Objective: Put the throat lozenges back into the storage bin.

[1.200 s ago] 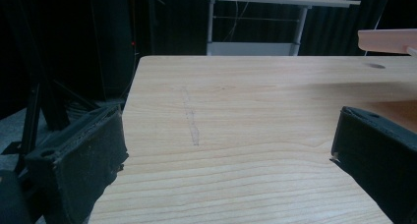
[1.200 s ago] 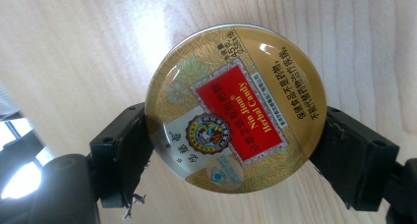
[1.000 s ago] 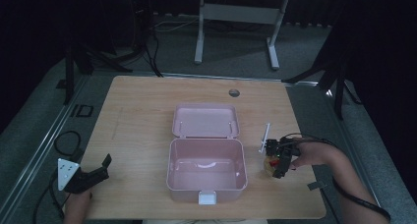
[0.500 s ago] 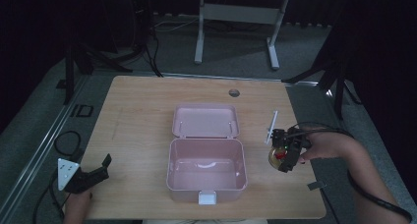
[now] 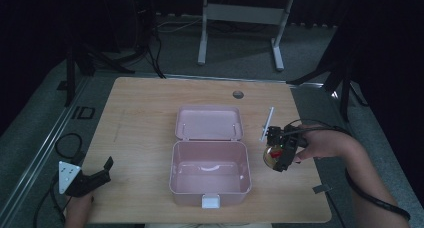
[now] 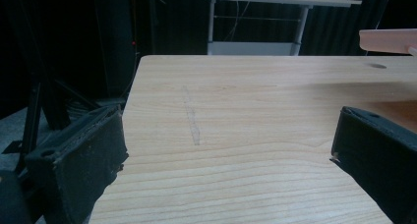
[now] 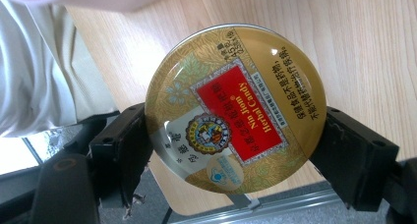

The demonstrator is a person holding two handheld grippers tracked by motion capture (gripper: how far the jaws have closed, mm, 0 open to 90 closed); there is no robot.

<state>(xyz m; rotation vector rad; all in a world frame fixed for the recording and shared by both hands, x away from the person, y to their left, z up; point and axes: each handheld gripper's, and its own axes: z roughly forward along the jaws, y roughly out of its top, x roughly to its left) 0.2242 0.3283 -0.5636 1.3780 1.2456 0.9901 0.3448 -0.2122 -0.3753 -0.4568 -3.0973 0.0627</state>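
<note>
A round gold candy tin with a red label sits squeezed between the two black jaws of my right gripper. Seen from above, that right gripper holds the candy tin above the table, just right of the open pink lunch box. The box's lid lies flat behind its tub, which looks empty. A white stick lies on the wood near the lid's right edge. My left gripper rests open at the table's front left corner, and in its own view the left gripper has only bare wood between its jaws.
The wooden table has a round cable hole at the back. A small grey piece lies near the front right edge. A desk frame stands on the floor beyond the table. A pale cloth fills the right gripper view's left side.
My right gripper has lifted the tin off the table and turned it, shifting slightly right. The white stick, earlier beside the gripper, now lies apart. The left gripper has stayed still.
</note>
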